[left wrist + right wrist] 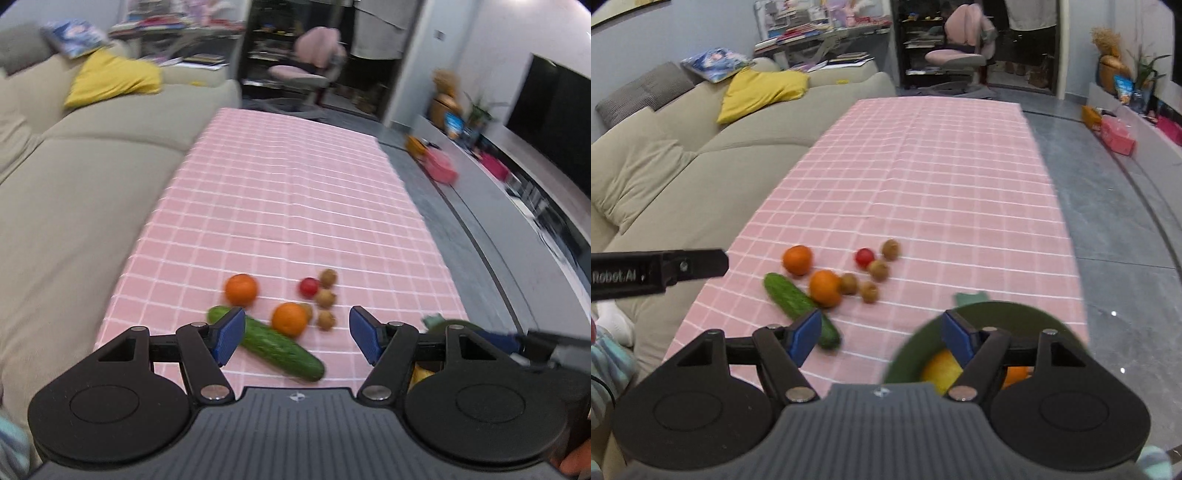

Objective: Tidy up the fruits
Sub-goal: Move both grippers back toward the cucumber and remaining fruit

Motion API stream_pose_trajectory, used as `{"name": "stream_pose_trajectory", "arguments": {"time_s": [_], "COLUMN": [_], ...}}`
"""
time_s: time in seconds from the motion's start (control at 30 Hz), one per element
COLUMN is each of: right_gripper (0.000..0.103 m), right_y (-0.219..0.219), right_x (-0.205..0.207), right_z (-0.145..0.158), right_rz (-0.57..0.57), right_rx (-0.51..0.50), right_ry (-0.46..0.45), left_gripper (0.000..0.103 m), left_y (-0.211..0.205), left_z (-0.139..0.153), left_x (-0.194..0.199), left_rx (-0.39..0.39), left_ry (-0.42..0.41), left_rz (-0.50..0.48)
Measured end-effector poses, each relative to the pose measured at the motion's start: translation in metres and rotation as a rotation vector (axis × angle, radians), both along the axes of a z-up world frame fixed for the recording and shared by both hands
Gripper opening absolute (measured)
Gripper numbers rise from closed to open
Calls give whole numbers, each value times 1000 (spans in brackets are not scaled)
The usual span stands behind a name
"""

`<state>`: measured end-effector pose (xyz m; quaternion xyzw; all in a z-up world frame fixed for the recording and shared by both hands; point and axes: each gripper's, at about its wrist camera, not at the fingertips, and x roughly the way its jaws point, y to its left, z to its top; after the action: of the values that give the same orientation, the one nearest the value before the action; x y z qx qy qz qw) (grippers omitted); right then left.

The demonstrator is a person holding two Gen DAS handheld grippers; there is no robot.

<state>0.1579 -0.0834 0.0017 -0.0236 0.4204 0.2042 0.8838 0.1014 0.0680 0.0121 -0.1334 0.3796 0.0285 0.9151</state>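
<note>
On the pink checked tablecloth (280,192) lie a green cucumber (273,347), two oranges (241,290) (290,319), a small red fruit (309,287) and several small brown fruits (325,298). My left gripper (297,338) hovers open above the cucumber and the nearer orange, with nothing between its blue pads. My right gripper (879,334) is open too, empty, its right finger over a dark green bowl (993,314) that holds a yellow fruit (940,369) and an orange (1015,374). The cucumber (798,304) and the oranges (824,288) lie ahead of it to the left.
A beige sofa (74,192) with a yellow cushion (114,79) runs along the table's left side. Grey floor and a low TV shelf (517,177) lie to the right. The other gripper's black body (657,273) juts in at the left of the right wrist view.
</note>
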Motion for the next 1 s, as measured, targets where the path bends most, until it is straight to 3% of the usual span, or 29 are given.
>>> {"name": "stream_pose_trajectory", "arguments": {"time_s": [0.37,0.57,0.83,1.0], "right_gripper": [67,58,38,38], "right_y": [55,64,72,82], "right_x": [0,11,34,49], "right_z": [-28,-50,-77,-98], "right_rz": [152,181,183,196], "right_rx": [-95,-98,-147,-227], "right_ry": [-52,-8,27,37], "left_gripper": [76,71,69,69], "left_y": [43,50,49,47], "left_z": [-39,-62,-98,-113], "left_x": [3,11,31,39], "left_rx": [-113,-140,-266,-305], "left_ry": [83,144,231,265], "left_rz": [55,66,107,117]}}
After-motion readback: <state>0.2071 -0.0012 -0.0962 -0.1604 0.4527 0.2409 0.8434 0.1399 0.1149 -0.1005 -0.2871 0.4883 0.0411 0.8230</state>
